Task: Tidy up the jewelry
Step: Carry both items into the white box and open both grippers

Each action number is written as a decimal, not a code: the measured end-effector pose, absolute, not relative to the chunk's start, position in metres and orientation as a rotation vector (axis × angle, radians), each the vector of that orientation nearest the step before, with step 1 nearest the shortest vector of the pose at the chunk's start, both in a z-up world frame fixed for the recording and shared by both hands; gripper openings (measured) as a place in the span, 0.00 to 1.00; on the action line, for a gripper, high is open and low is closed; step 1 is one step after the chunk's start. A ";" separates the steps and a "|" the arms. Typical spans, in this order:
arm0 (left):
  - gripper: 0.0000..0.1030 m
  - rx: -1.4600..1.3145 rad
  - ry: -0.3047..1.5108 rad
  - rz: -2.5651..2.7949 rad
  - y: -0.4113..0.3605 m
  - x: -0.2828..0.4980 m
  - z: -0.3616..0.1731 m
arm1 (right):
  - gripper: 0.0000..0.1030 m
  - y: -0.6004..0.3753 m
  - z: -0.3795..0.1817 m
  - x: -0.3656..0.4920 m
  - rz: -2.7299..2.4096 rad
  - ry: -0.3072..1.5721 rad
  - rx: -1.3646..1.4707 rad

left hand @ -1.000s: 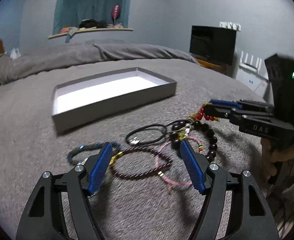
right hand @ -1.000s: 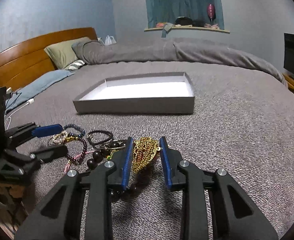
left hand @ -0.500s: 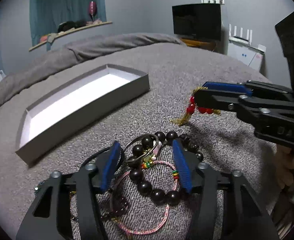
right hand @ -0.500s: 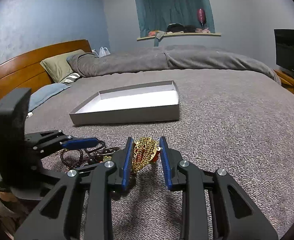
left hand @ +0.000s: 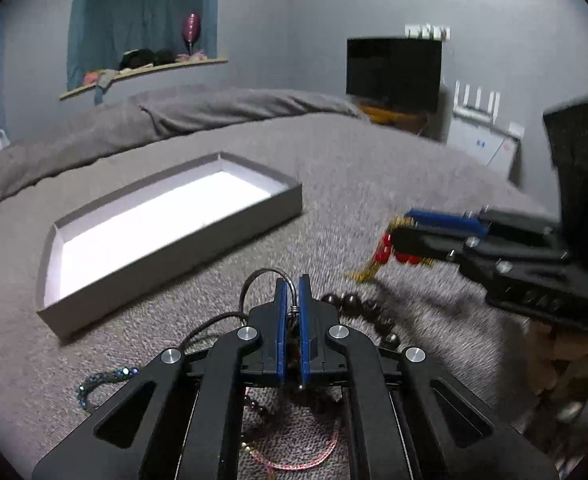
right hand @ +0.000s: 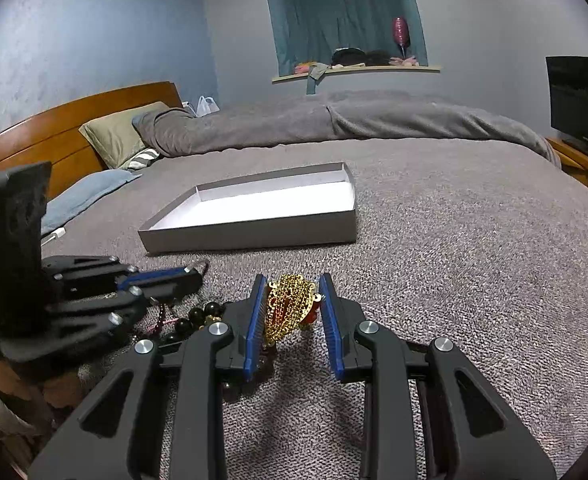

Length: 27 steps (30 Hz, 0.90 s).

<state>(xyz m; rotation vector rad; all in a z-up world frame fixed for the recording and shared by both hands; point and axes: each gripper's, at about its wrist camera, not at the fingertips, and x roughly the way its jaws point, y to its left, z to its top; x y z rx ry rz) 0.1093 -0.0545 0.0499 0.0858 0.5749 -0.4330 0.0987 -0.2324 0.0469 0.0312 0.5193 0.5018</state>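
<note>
Tray [left hand: 181, 254]: shallow grey rectangular box, white inside, set on the knitted grey bed [left hand: 374, 168], long axis running left-near to right-far.
Left gripper [left hand: 292, 292]: jaws clamped on a thin metal ring bracelet [left hand: 261, 276], loop arching up-left.
Beads [left hand: 368, 308]: dark, round, strung, lying beside.
Right gripper [right hand: 291, 300]: jaws seen gripping a gold chain ornament [right hand: 289, 306], hanging tip-down above the bed.

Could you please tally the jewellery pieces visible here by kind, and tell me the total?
Beaded bracelets: 3 (large dark-brown beads, blue beads, small maroon beads)
Plain loops: 3 (grey wire, black cord, pink cord)
Gold-and-red chain ornament: 1
Total: 7
</note>
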 end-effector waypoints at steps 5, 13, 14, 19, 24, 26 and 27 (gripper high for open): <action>0.06 -0.040 0.567 -0.508 -0.032 0.112 0.067 | 0.26 -0.232 0.050 0.101 0.499 0.513 0.029; 0.06 -0.261 0.585 -0.533 0.027 0.139 0.083 | 0.26 -0.221 0.068 0.118 0.541 0.501 0.052; 0.06 -0.268 0.579 -0.518 0.033 0.142 0.085 | 0.26 -0.219 0.071 0.121 0.548 0.498 0.060; 0.06 -0.325 0.563 -0.416 0.066 0.162 0.087 | 0.26 -0.203 0.085 0.149 0.584 0.492 0.073; 0.06 -0.326 0.572 -0.349 0.072 0.181 0.082 | 0.26 -0.185 0.099 0.187 0.626 0.492 0.075; 0.06 -0.316 0.579 -0.331 0.071 0.187 0.079 | 0.26 -0.177 0.099 0.208 0.630 0.511 0.080; 0.06 -0.313 0.582 -0.323 0.071 0.192 0.078 | 0.26 -0.174 0.098 0.214 0.628 0.521 0.079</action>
